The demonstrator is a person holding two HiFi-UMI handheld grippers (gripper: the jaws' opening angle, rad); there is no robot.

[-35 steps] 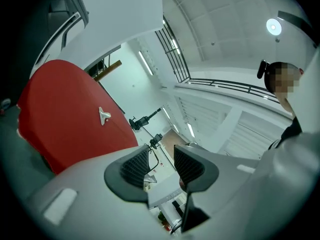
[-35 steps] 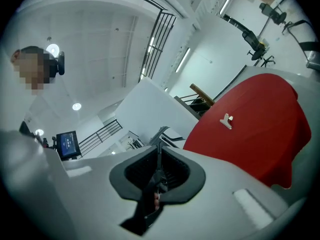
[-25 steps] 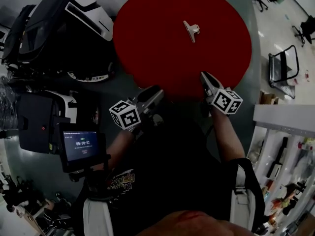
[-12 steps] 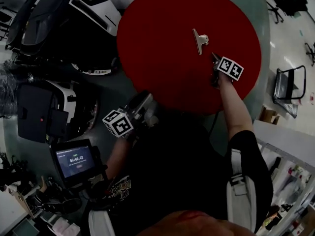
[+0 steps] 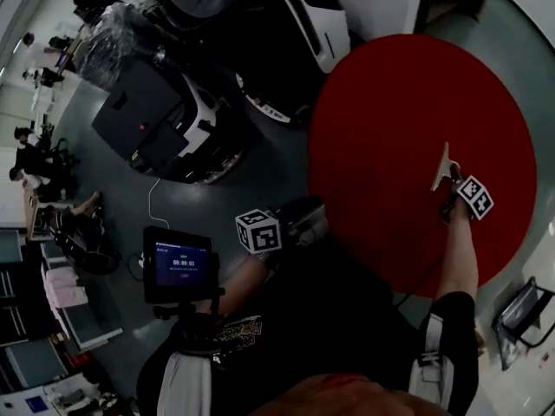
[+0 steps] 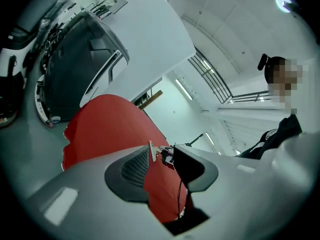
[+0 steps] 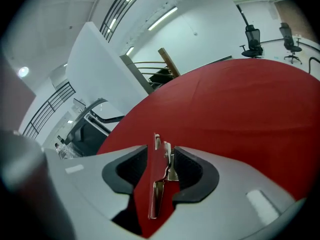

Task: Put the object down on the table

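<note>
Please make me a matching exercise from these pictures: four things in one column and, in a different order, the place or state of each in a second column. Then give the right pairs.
1. metal clip
2. left hand-held gripper
3. right hand-held gripper
4. screen

A. lit, well away from the table
B. far out over the red table
C. by the table's near edge, nothing between its jaws
D. on the red table, between two jaws

Pairs: 1-D, 2-C, 3-B, 4-A.
The right hand-held gripper's jaws are opening, with the clip between them.
</note>
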